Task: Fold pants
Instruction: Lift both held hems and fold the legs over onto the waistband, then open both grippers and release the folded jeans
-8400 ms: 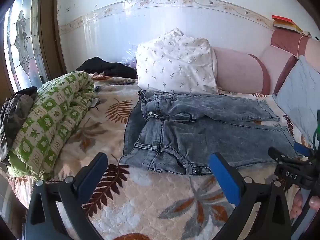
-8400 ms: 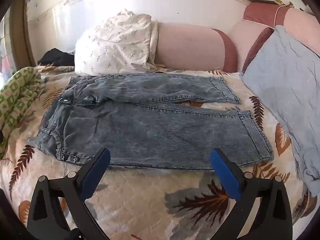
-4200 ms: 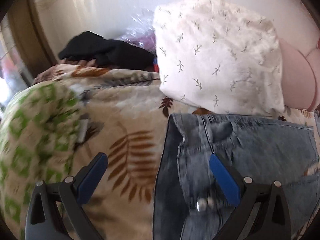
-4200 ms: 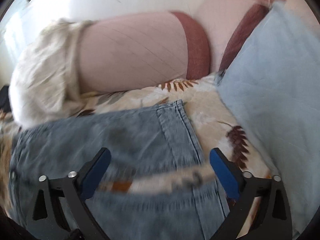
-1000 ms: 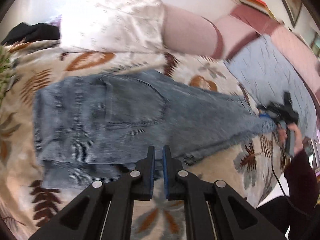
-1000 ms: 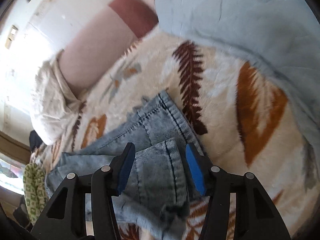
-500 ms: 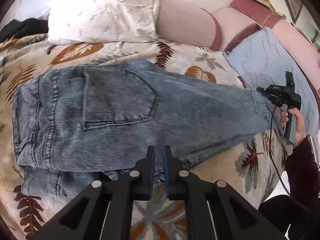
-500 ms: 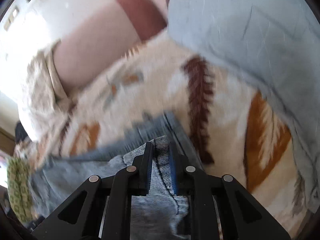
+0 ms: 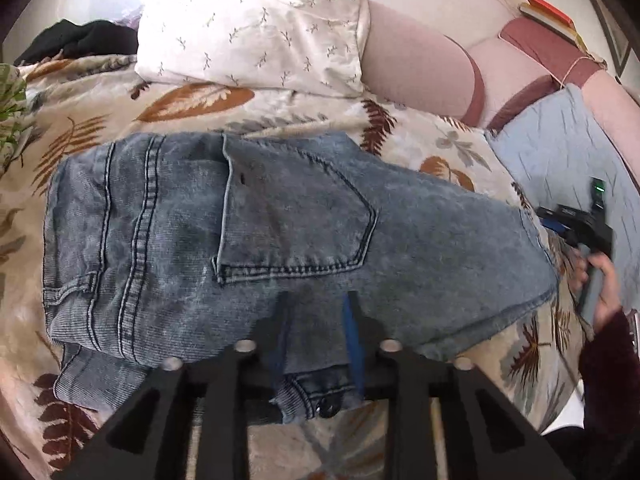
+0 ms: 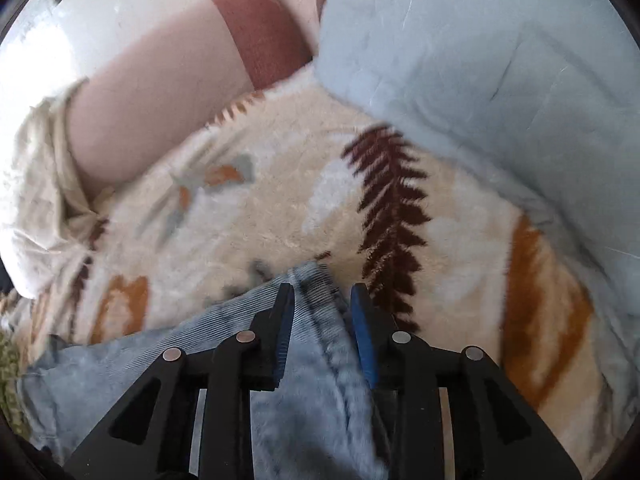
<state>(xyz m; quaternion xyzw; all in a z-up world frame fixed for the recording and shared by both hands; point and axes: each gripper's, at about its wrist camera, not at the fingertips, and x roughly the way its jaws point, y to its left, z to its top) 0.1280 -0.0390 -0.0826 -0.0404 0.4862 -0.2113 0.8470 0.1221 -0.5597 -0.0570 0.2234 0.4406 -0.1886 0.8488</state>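
The acid-washed jeans [image 9: 280, 220] lie flat on the leaf-print blanket [image 9: 192, 100], folded lengthwise with a back pocket facing up. My left gripper [image 9: 316, 320] hovers at the near edge by the waistband button. Its jaws are opening, with denim lying loose between the blue pads. At the leg end, my right gripper [image 10: 322, 320] straddles the hem of the jeans [image 10: 312, 400]. Its jaws are opening too, and the cloth sits slack in the gap. The left wrist view shows that right gripper [image 9: 572, 220] at the far right, held by a hand [image 9: 604, 284].
A white sprigged pillow [image 9: 256, 20] and a pink bolster [image 9: 416, 68] line the back. A pale blue quilted cushion [image 10: 480, 60] lies right of the hem. Black clothing [image 9: 80, 40] and a green quilt [image 9: 10, 112] sit at the far left. Books [image 9: 548, 12] rest on the headboard.
Both pairs of jaws were shut half a second ago and now stand apart. The jeans have settled flat on the blanket. The left gripper has come closer over the waistband.
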